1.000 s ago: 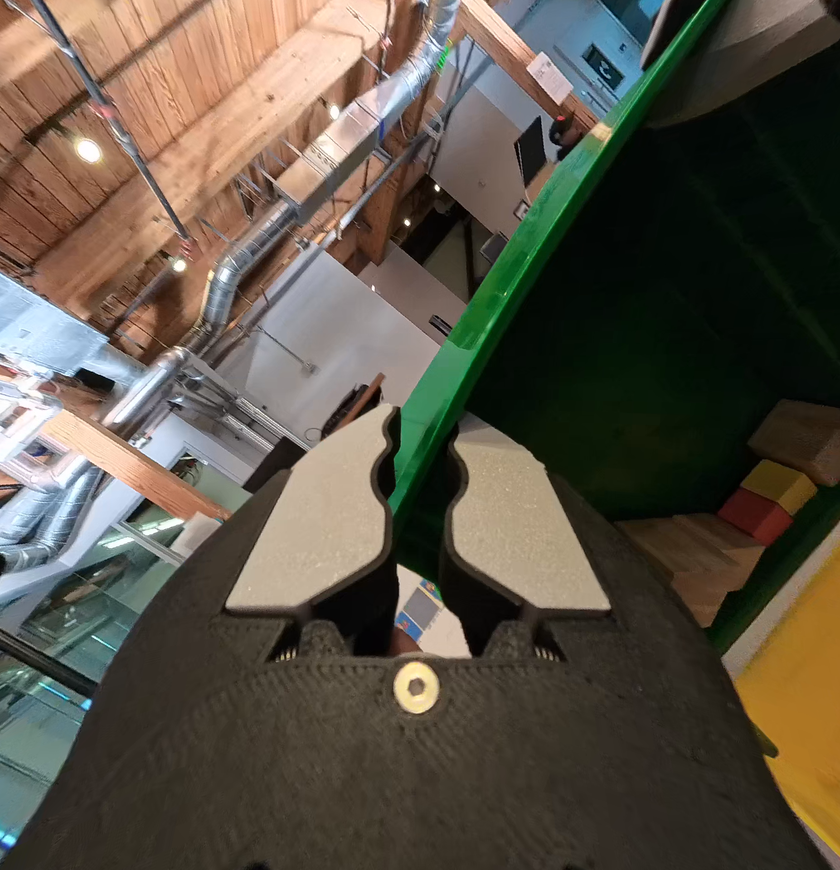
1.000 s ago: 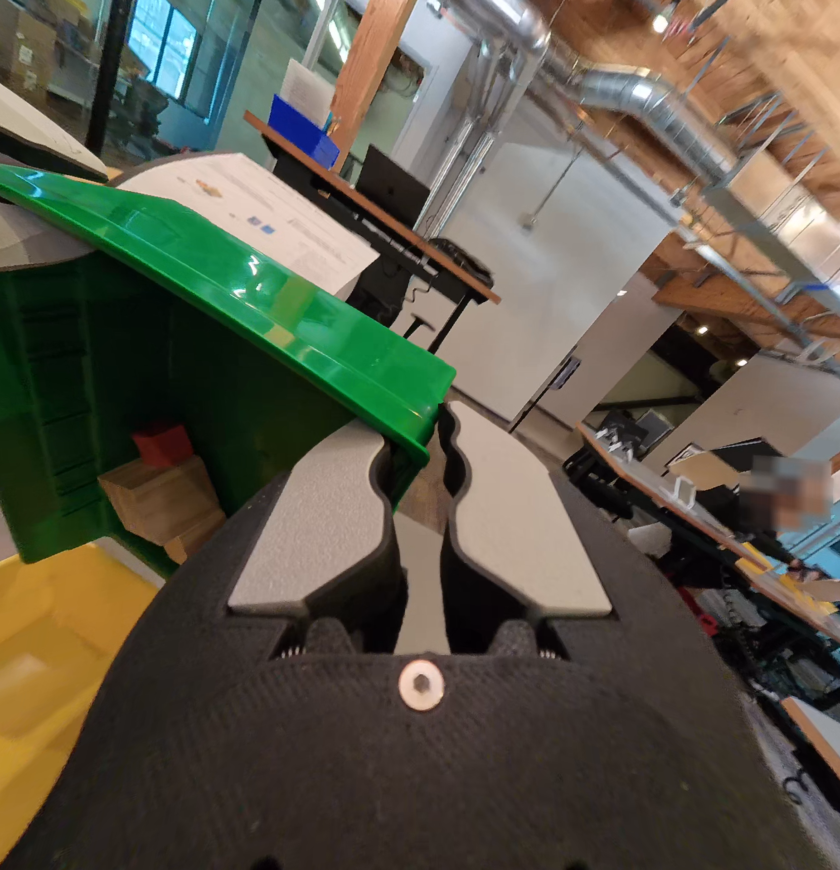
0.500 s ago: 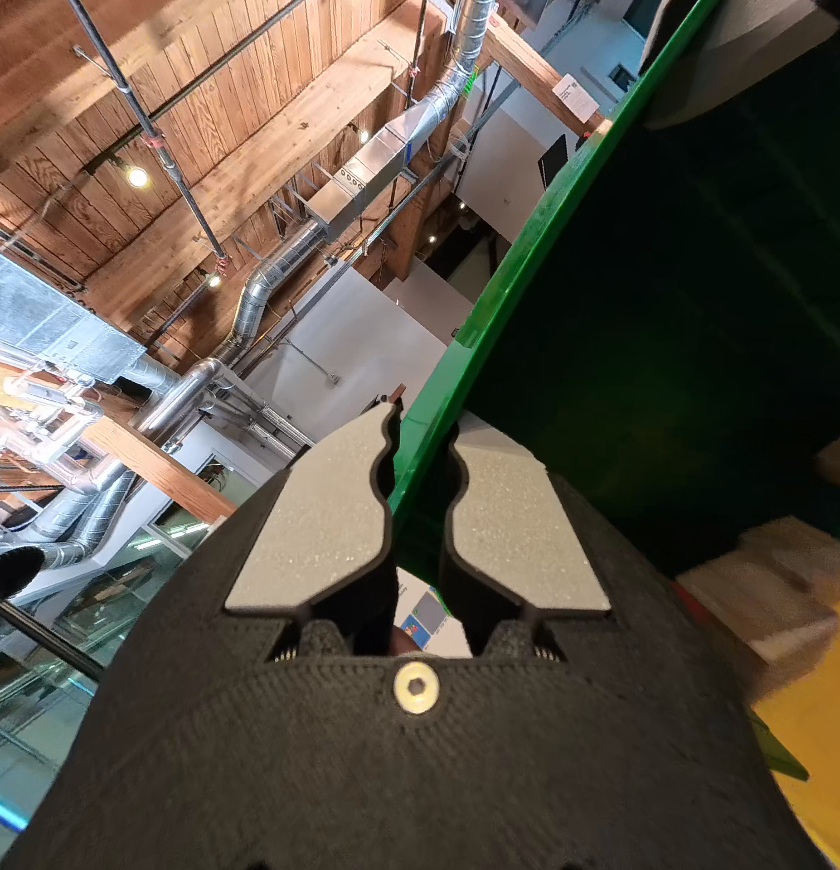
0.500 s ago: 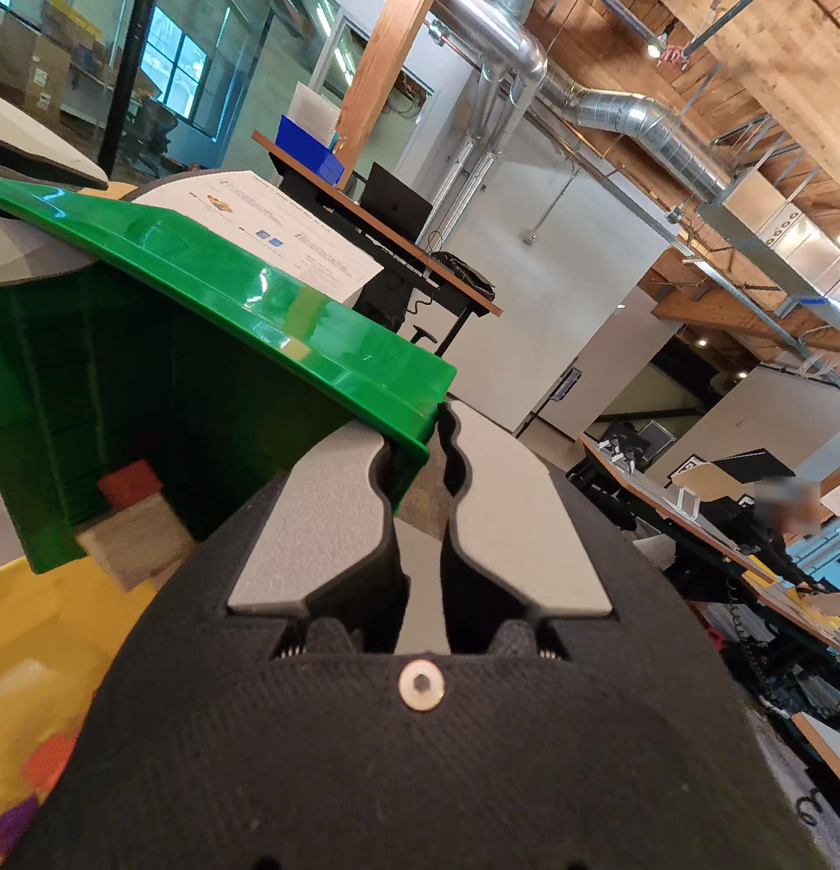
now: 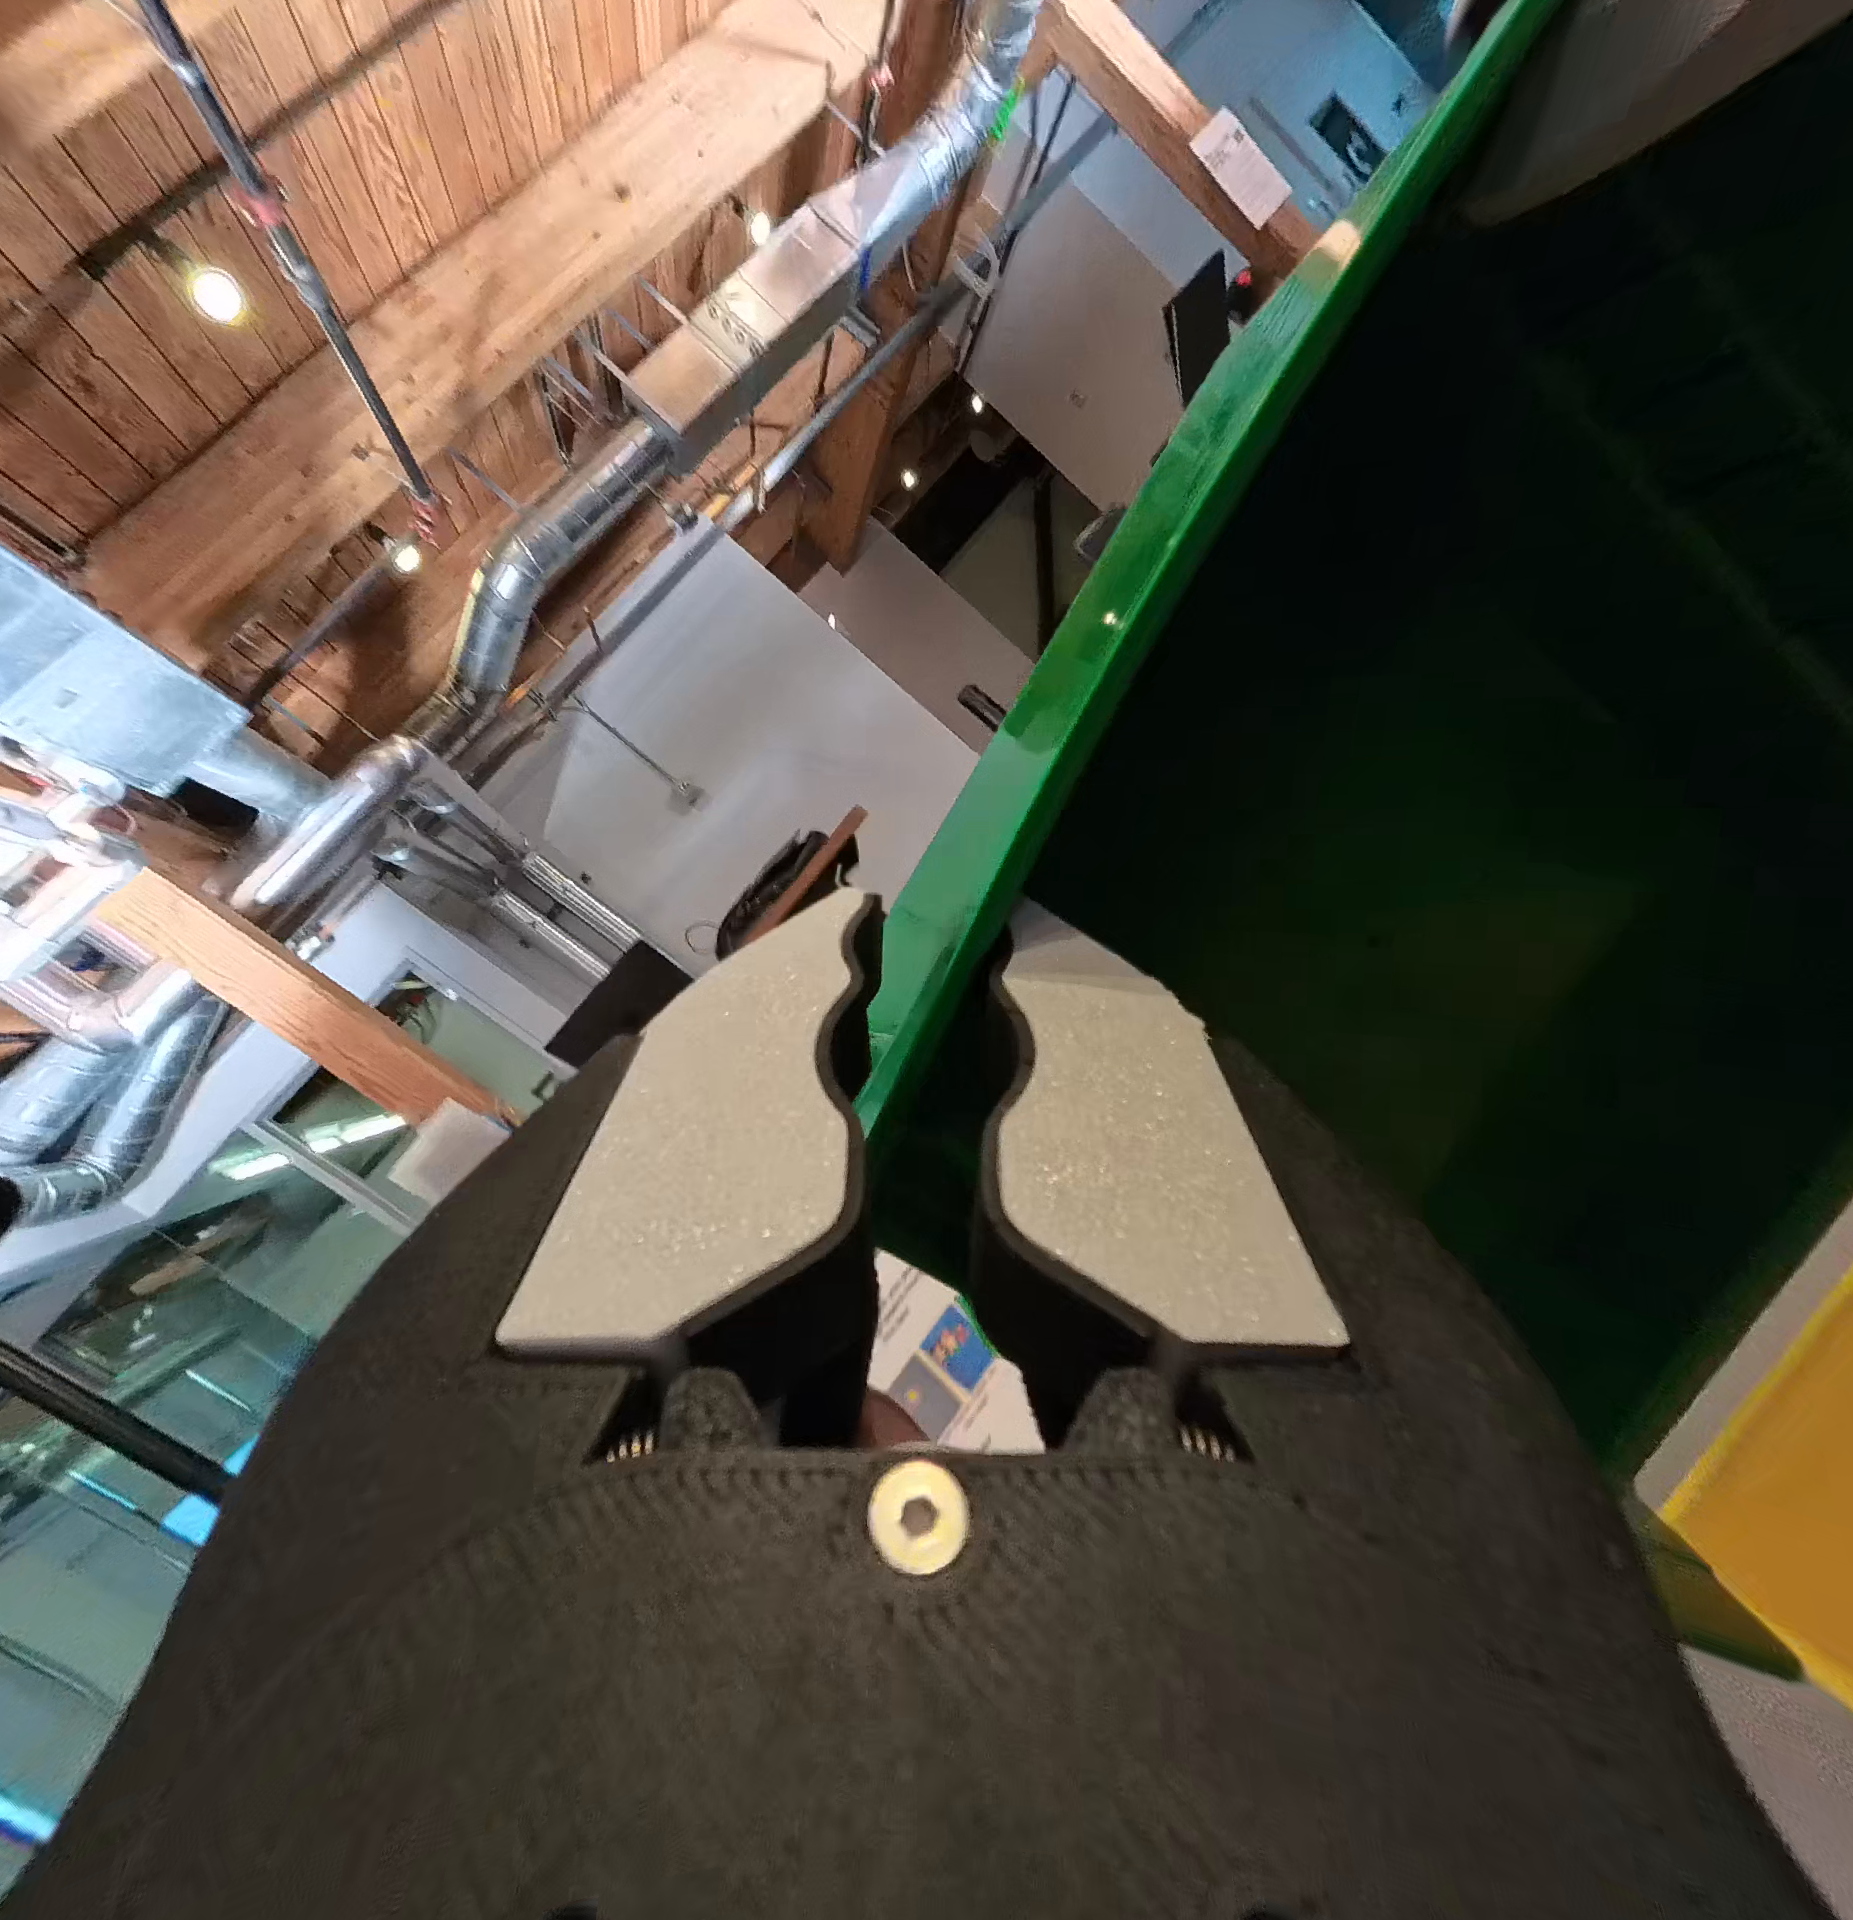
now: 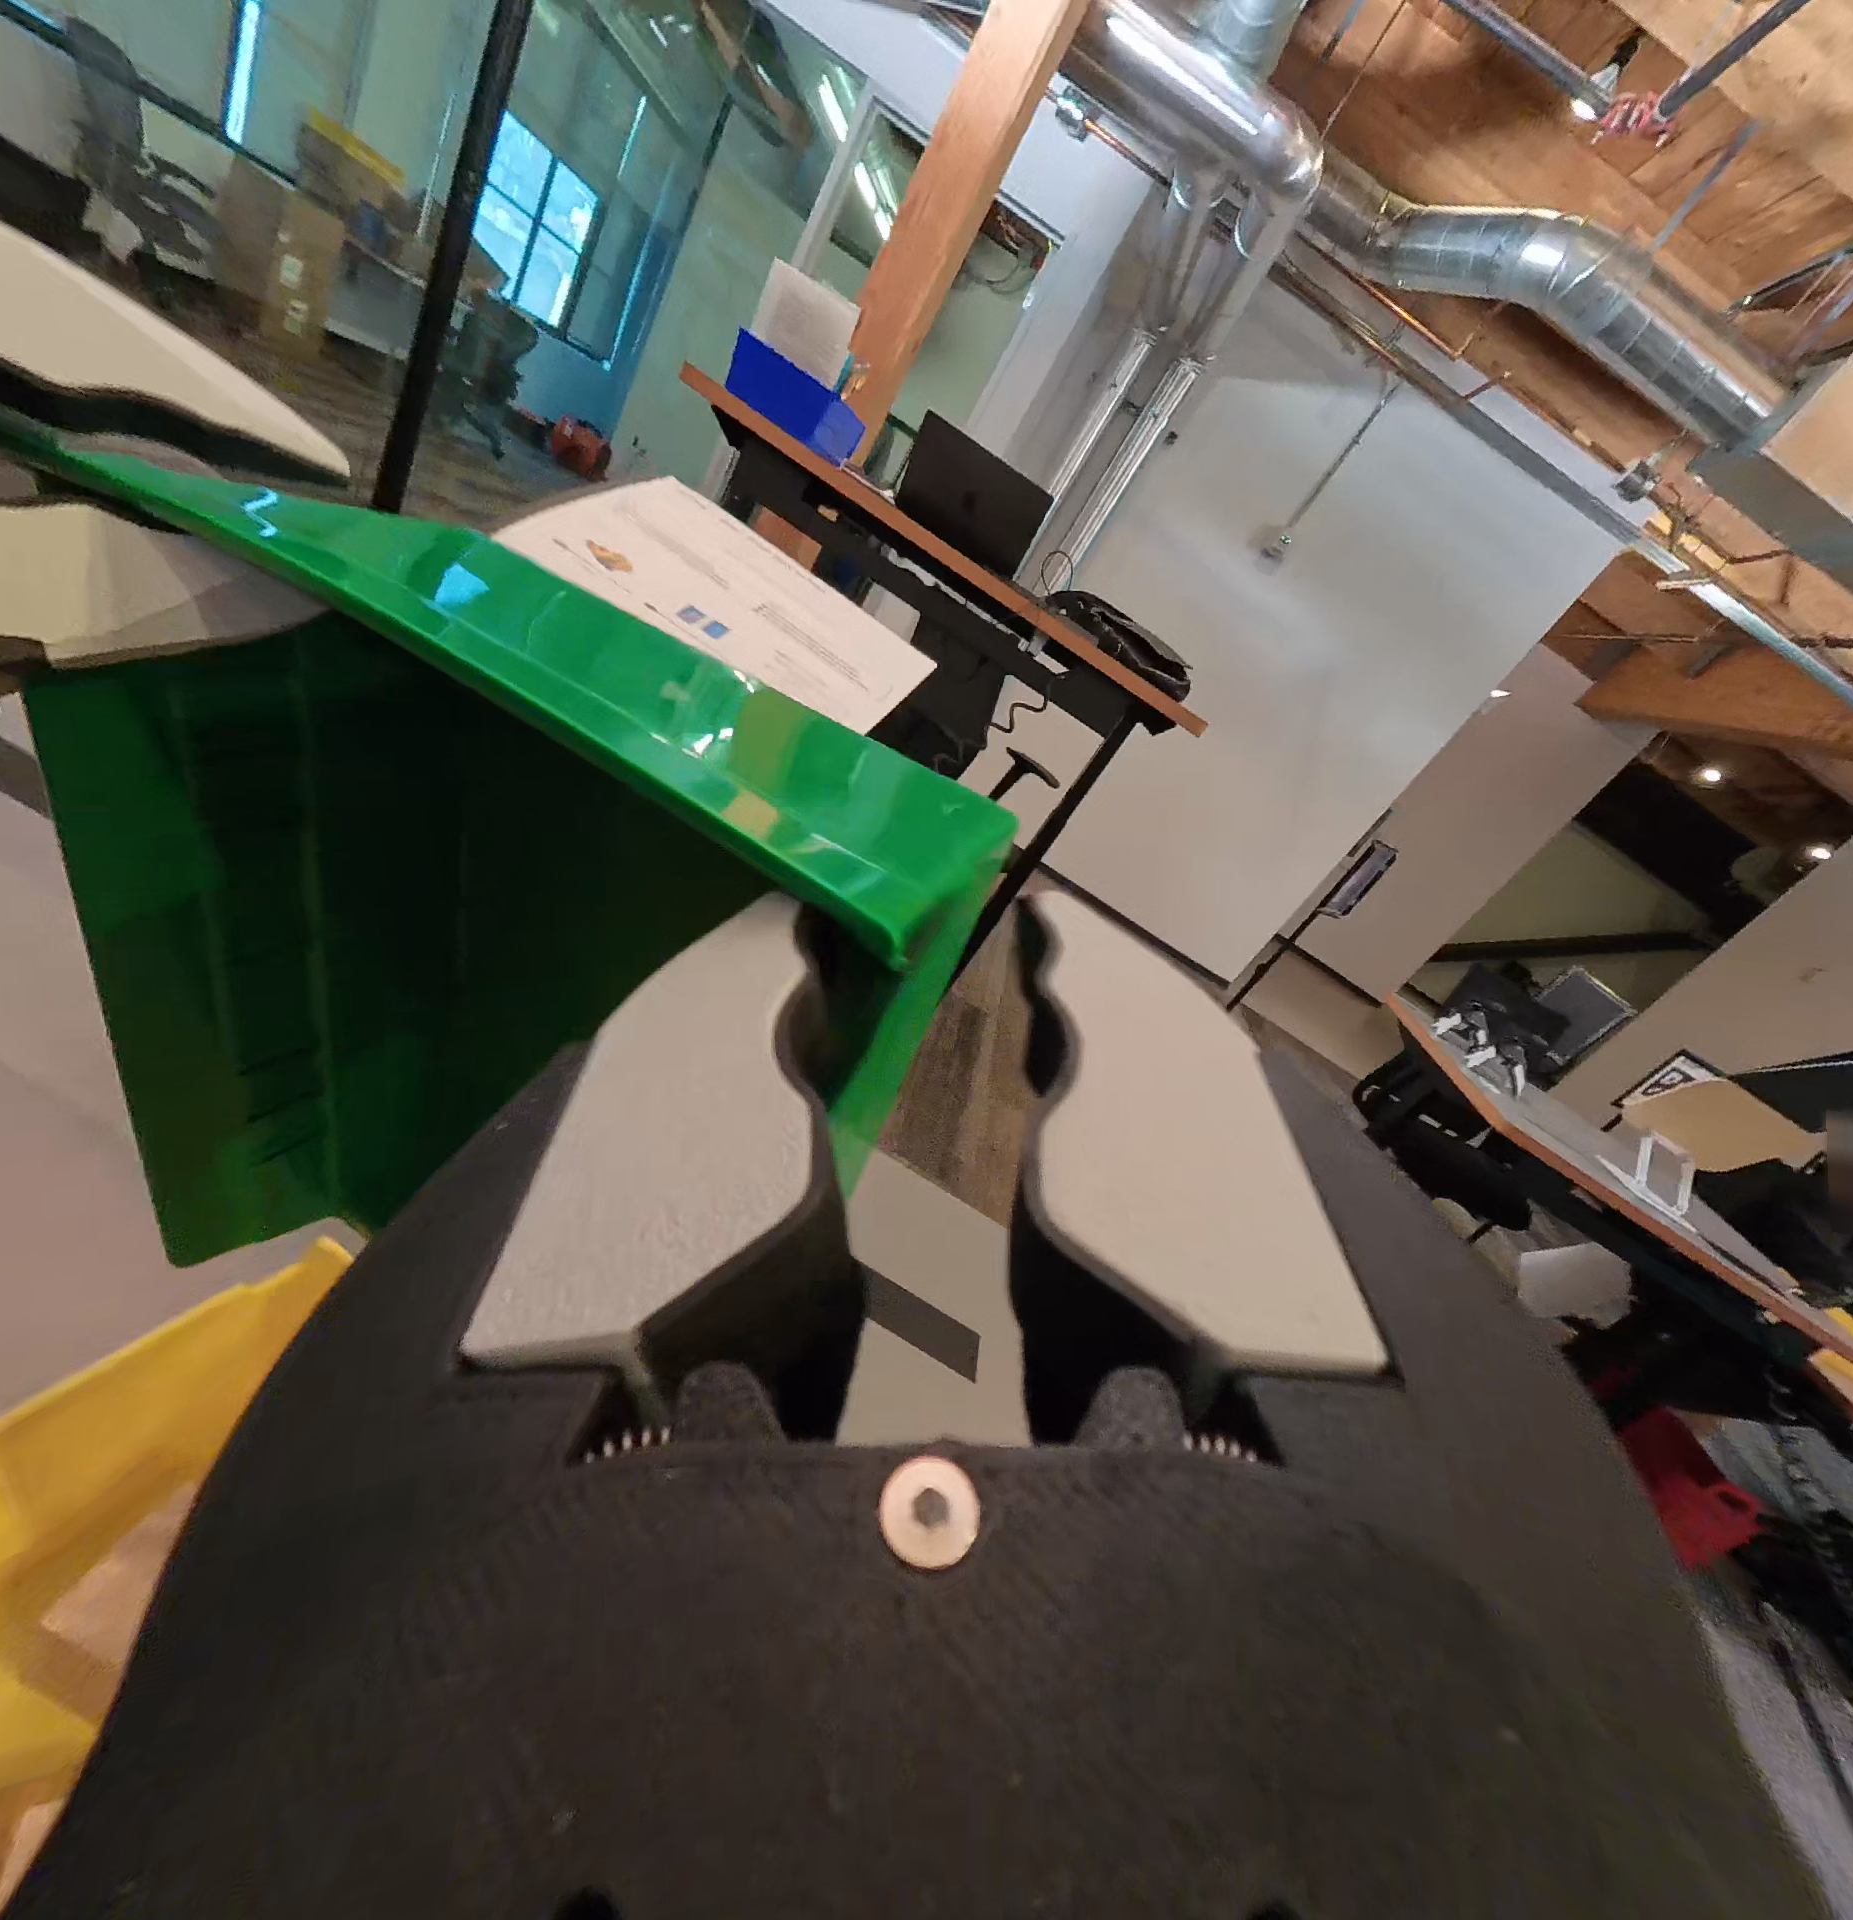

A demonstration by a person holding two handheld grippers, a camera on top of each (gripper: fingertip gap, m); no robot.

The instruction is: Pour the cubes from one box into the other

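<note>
The green box point(image 5: 1524, 727) is tipped on its side above the yellow box point(image 5: 1795, 1486), and its dark inside shows no cubes. My left gripper point(image 5: 937, 935) is shut on the green box's rim. In the right wrist view the green box point(image 6: 382, 883) also looks empty. My right gripper point(image 6: 911, 914) stands parted around the box's end wall, with a gap beside the right finger. The yellow box point(image 6: 91, 1455) lies below at the lower left. Blurred tan and red cubes point(image 6: 101, 1621) show inside it. The left gripper's grey finger point(image 6: 91, 582) shows at the box's far end.
A white table surface point(image 6: 8, 1039) lies under the boxes, with a printed sheet point(image 6: 756, 613) behind the green box. Desks with a laptop point(image 6: 974, 509) and a blue bin point(image 6: 792, 400) stand farther back. Wooden beams and metal ducts point(image 5: 548, 582) are overhead.
The last cubes have slid out of the green box into the yellow one. The fingers of my right gripper have spread apart. The left gripper keeps its hold on the rim.
</note>
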